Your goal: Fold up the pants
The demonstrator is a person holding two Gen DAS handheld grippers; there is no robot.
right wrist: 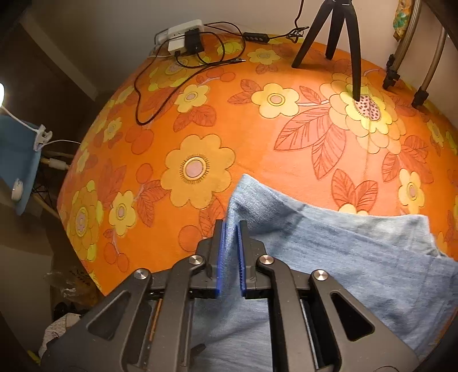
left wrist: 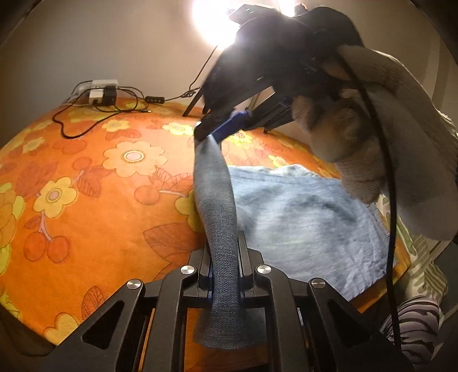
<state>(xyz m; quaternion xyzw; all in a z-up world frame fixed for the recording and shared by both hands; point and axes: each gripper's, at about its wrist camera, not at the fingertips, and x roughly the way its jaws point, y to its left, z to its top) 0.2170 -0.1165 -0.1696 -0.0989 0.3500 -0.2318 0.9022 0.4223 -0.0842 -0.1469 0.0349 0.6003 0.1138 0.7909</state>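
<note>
Light blue denim pants (left wrist: pixel 300 217) lie on the orange flowered tablecloth (left wrist: pixel 86 186). One edge of them is lifted into a narrow band (left wrist: pixel 217 200) stretched between both grippers. My left gripper (left wrist: pixel 224 239) is shut on the near end of that band. At the far end my right gripper (left wrist: pixel 210 133), held by a gloved hand (left wrist: pixel 357 120), pinches the cloth in its blue pads. In the right wrist view the right gripper (right wrist: pixel 232 223) is shut on a raised fold of the pants (right wrist: pixel 343 251), which spread out to the right.
A power strip with chargers and trailing black cables (right wrist: pixel 186 37) sits at the table's far edge. A black tripod (right wrist: pixel 337 34) stands at the back, chair tubes (right wrist: pixel 400 57) beside it. A bright lamp (left wrist: pixel 209 17) glares above. The tablecloth (right wrist: pixel 200 114) drops off at left.
</note>
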